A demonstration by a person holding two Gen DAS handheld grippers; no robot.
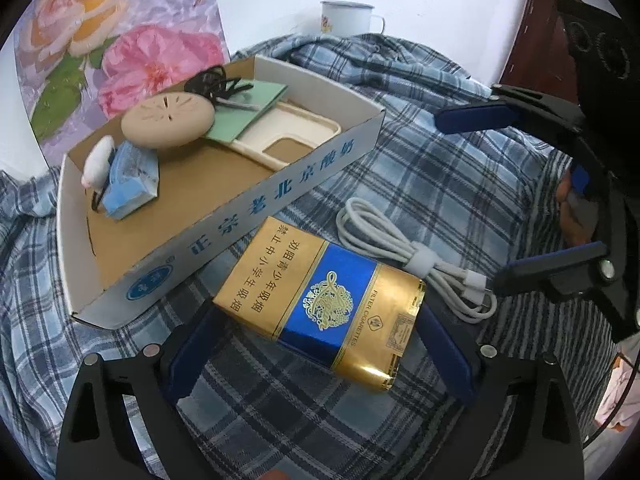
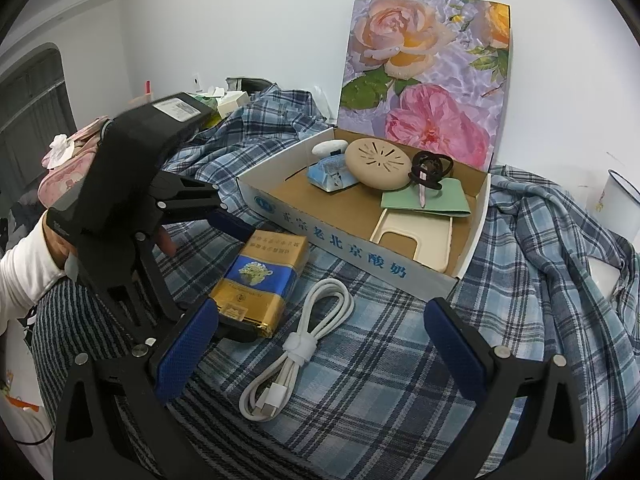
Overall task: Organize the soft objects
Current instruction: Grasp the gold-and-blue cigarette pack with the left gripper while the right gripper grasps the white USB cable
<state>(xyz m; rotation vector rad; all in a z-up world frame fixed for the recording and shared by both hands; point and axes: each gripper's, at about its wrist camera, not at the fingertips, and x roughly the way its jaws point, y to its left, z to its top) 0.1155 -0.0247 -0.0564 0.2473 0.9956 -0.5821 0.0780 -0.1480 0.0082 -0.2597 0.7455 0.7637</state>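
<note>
A gold and blue cigarette pack [image 1: 320, 300] lies on the plaid cloth between the open fingers of my left gripper [image 1: 316, 344]; it also shows in the right wrist view [image 2: 260, 280]. A coiled white cable [image 2: 296, 344] lies just right of it, in front of my open, empty right gripper [image 2: 320, 344]. The cable shows in the left wrist view [image 1: 416, 256] near the right gripper [image 1: 516, 196]. A cardboard box [image 2: 320, 236] behind holds a beige round pad [image 2: 378, 164], a blue tissue pack [image 2: 330, 176], a green pouch [image 2: 432, 200], a black hair clip [image 2: 430, 166] and a cream phone case [image 2: 416, 240].
A flowered board [image 2: 424, 80] leans on the wall behind the box. A white enamel mug [image 1: 348, 18] stands at the back. A plaid shirt [image 2: 540, 248] covers the surface, over a striped cloth [image 2: 80, 320]. Pink items [image 2: 68, 160] lie at far left.
</note>
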